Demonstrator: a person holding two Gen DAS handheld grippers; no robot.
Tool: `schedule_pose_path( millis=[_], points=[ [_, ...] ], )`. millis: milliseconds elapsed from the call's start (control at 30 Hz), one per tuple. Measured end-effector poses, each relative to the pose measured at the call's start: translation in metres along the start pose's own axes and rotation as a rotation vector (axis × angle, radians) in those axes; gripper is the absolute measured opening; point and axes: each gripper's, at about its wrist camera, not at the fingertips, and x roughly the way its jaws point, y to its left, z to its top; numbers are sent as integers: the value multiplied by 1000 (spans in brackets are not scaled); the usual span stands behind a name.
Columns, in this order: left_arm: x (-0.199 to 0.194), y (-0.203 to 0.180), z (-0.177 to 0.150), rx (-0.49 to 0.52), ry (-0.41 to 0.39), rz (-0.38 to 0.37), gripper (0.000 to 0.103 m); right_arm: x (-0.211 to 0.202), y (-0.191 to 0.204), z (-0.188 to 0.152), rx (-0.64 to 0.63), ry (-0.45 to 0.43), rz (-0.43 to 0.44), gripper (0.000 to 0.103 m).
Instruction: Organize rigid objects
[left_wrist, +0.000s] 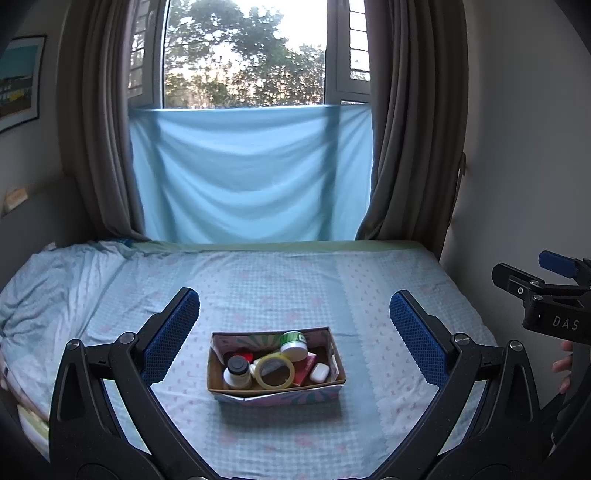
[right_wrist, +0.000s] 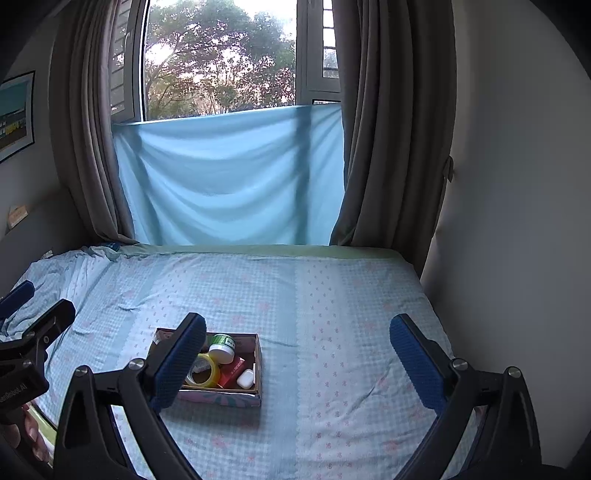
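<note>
A small cardboard box (left_wrist: 334, 360) sits on the bed. Inside it lie a yellow tape roll (left_wrist: 275, 371), a dark-capped bottle (left_wrist: 237, 371), a green-and-white jar (left_wrist: 293, 345), a red box (left_wrist: 306, 367) and a white earbud case (left_wrist: 319, 372). My left gripper (left_wrist: 293, 319) hangs above and before the box, open and empty. In the right wrist view the cardboard box (right_wrist: 258, 369) is left of centre with the tape roll (right_wrist: 203, 371), jar (right_wrist: 222, 348), red box (right_wrist: 232, 371) and earbud case (right_wrist: 245, 378). My right gripper (right_wrist: 297, 339) is open and empty, to the box's right.
The bed (left_wrist: 369, 280) has a pale blue checked sheet and meets a wall on the right. A rumpled quilt (left_wrist: 55, 280) lies at the far left. Grey curtains (left_wrist: 402, 129) and a blue cloth (left_wrist: 251, 173) hang behind. A hand (left_wrist: 565, 363) holds the other gripper.
</note>
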Motion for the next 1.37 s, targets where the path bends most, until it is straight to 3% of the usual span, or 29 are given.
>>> schedule_pose_path(
  millis=[833,1100,1367],
  points=[
    [10,1,4,-5,2,-6,103,5,2,2,13,-1,-13,99],
    [13,-4,5,19,-19,42,103,5,3,2,14,-2,-15,99],
    [20,-9,0,31,-20,5,103,9,2,5,15,12,-16,99]
  ],
)
